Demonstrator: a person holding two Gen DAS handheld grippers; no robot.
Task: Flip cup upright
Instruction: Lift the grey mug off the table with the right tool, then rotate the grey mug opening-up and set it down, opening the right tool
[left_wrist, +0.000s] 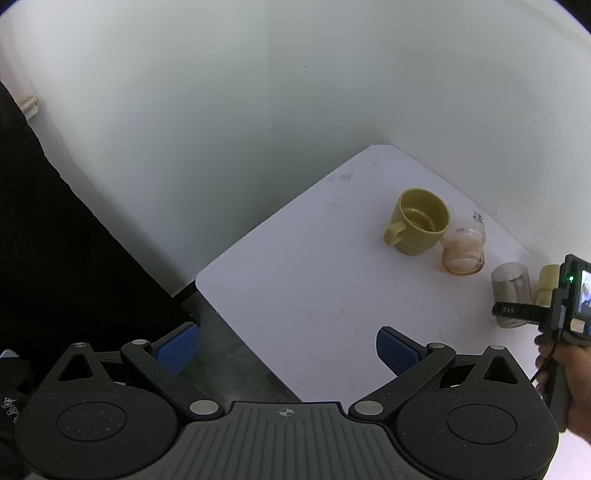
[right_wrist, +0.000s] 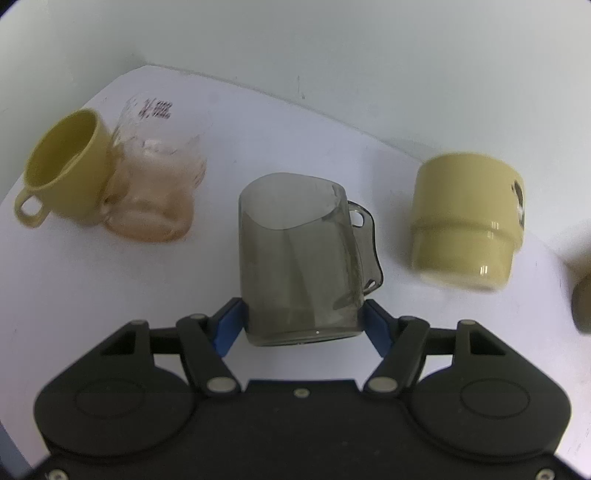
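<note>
A smoky grey glass mug with a handle on its right sits between my right gripper's blue pads, which press its base; its mouth points away from the camera. In the left wrist view the same mug stands at the table's right, partly behind the right gripper's body. My left gripper is open and empty, hovering over the table's near left corner.
A yellow mug and a pinkish clear glass cup lie together at the back left of the white table. Another yellow cup stands inverted at right. White walls close in behind. The table edge drops to dark floor.
</note>
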